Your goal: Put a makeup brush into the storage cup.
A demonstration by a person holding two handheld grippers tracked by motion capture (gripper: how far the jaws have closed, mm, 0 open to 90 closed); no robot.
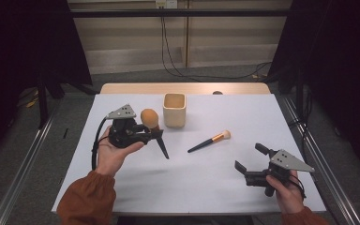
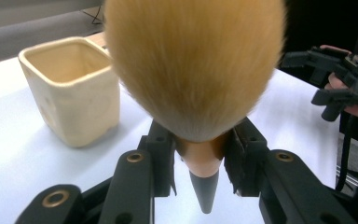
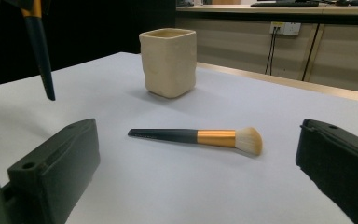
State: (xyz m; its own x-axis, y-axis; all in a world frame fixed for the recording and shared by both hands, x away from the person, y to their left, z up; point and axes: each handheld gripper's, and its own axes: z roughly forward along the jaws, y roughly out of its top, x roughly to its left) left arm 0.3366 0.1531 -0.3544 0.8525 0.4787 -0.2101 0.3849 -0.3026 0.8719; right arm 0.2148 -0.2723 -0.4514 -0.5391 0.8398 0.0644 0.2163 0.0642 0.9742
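White table (image 1: 122, 187), seemingly dim room.

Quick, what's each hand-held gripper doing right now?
Left hand-held gripper: shut on big brush.
Right hand-held gripper: open, holding nothing.

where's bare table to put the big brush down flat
Free: the wide near strip between the left gripper and right gripper, and the far right corner of the table. Crowded: the middle, where the cup and small brush sit.
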